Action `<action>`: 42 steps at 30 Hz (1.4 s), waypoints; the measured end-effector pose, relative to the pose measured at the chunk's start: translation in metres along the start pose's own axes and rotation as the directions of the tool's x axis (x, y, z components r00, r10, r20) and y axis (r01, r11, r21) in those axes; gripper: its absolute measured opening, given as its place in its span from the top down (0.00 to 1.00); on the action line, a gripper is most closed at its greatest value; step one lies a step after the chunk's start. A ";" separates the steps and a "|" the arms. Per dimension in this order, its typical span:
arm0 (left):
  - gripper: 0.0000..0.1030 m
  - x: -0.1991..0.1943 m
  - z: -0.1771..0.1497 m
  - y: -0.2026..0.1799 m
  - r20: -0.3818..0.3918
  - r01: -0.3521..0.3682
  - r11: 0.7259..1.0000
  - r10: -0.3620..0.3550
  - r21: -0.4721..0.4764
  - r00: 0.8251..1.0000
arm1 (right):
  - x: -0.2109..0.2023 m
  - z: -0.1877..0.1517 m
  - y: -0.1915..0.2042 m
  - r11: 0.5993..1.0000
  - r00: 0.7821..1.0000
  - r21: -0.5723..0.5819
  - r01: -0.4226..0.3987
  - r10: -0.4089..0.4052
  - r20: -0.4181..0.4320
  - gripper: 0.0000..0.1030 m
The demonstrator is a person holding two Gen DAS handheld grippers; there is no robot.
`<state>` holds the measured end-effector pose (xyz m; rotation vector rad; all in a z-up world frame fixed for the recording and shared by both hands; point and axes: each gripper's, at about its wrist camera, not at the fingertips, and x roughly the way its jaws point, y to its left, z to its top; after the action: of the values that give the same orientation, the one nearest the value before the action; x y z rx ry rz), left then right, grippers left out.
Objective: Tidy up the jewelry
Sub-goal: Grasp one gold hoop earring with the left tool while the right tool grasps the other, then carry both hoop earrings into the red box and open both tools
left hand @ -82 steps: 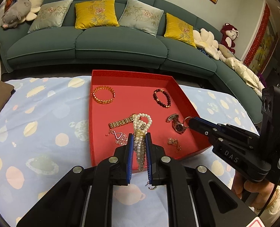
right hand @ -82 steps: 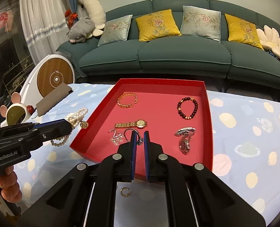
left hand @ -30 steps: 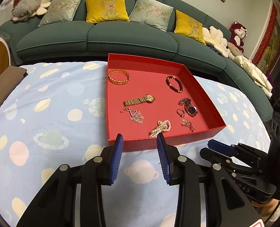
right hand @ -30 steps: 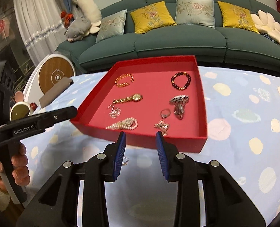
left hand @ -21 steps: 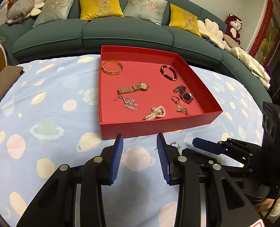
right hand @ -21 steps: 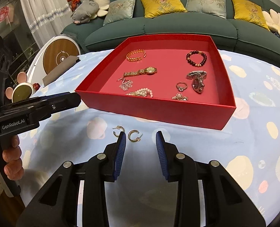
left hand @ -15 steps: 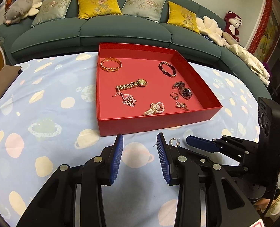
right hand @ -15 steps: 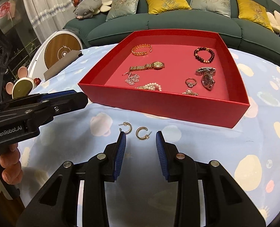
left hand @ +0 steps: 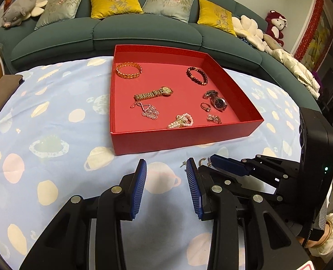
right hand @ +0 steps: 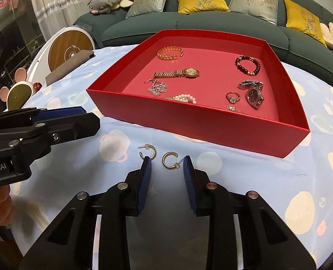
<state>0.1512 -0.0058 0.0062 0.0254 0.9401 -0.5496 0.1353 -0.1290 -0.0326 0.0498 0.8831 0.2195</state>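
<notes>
Left wrist view: the left gripper hangs empty and parted over the tablecloth, before the red tray.

Right wrist view: the right gripper jaws are closing around a hoop earring lying just before the tray. Tiny, light, stiff and slippery; best pinched across the hoop.

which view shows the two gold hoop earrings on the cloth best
The right wrist view: both hoop earrings lie in plain sight at the closing right gripper. The left wrist view shows only slivers past its own right finger.
</notes>
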 end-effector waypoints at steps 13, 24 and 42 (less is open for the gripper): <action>0.60 0.018 -0.007 -0.022 -0.040 0.010 0.999 -0.008 0.051 0.999 | -0.008 0.001 -0.012 0.999 1.000 0.035 0.011 -0.011 0.016 0.84; 0.60 0.045 -0.010 -0.038 -0.055 -0.047 0.995 0.052 0.091 0.997 | -0.027 -0.001 -0.037 0.996 0.999 0.083 0.015 -0.018 0.035 0.84; 0.83 0.056 -0.011 -0.050 -0.010 -0.140 0.977 0.144 0.161 0.990 | -0.039 -0.006 -0.058 0.992 0.998 0.123 0.025 -0.031 0.046 0.84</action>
<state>0.1455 -0.0706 -0.0327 0.2420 0.9051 -0.4919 0.1165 -0.1943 -0.0145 0.1565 0.8489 0.1373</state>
